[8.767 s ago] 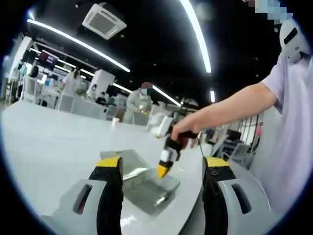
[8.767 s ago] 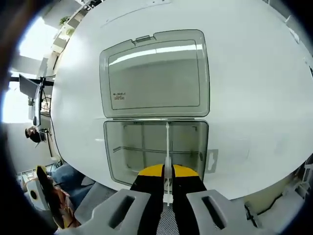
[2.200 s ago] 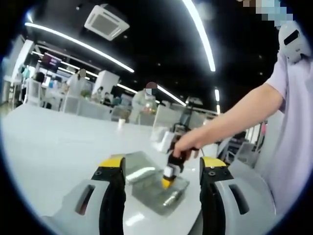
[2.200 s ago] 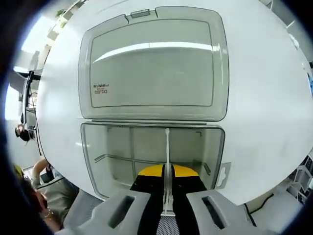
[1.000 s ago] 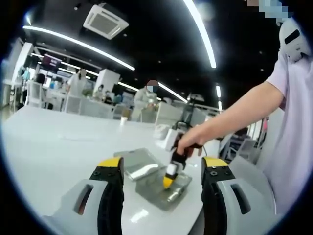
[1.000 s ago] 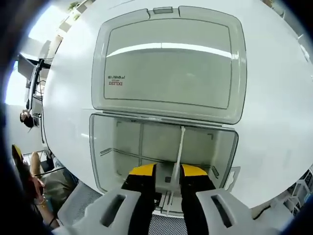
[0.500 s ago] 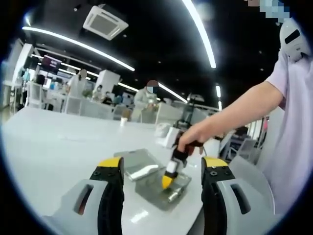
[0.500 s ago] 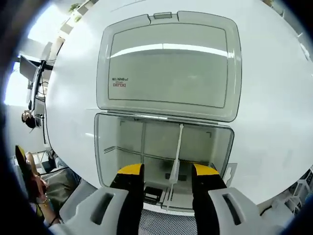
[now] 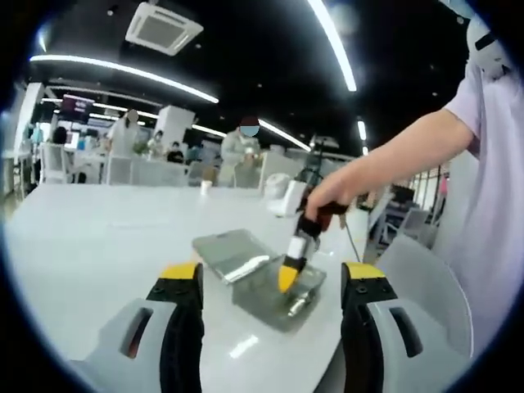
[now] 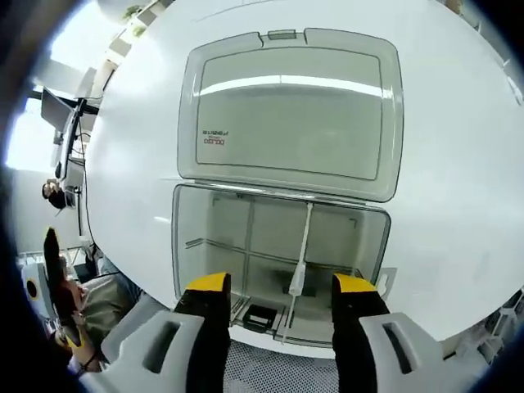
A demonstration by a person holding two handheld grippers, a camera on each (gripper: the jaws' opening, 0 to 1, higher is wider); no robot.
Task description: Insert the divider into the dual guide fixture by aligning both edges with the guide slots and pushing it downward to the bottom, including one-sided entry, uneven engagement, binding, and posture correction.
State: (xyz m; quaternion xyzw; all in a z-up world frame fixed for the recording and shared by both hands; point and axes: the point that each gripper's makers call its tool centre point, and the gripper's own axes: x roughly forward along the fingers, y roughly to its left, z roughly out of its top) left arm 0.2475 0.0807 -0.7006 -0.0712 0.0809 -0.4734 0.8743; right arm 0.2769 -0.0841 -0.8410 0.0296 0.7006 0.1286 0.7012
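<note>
White table [image 10: 458,147] under bright strip lights, big open-plan room w/ a few ppl at desks way in the back.

Divider [image 10: 300,254] is standing on edge inside the box [image 10: 278,270], running from the hinge side toward the near wall, roughly mid-box. Looks seated in its slots, but can't tell from the right gripper view if it's fully bottomed, or if both ends are equally deep. It crosses another divider running the other way. Lid [image 10: 291,115] is flipped flat on the table behind the box, small label on it.

Right gripper [image 10: 280,288] hovers just over the near edge of the box, jaws spread wide on either side of the divider, not touching it, holding nothing. In the left gripper view you can see it from the side, yellow tips pointing down just above the box [image 9: 274,286], hand [image 9: 332,192] on top.

Left gripper [image 9: 274,274] is well back from the box, jaws wide apart, empty.

What could go wrong imo: if one end is riding higher than the other, the divider's cocked and will bind if pushed from one spot. Also w/ jaws this open, coming back down could clip the box wall or knock the thin divider sideways out of a slot. Box isn't braced by anything, so a push could slide it on the slick table.
</note>
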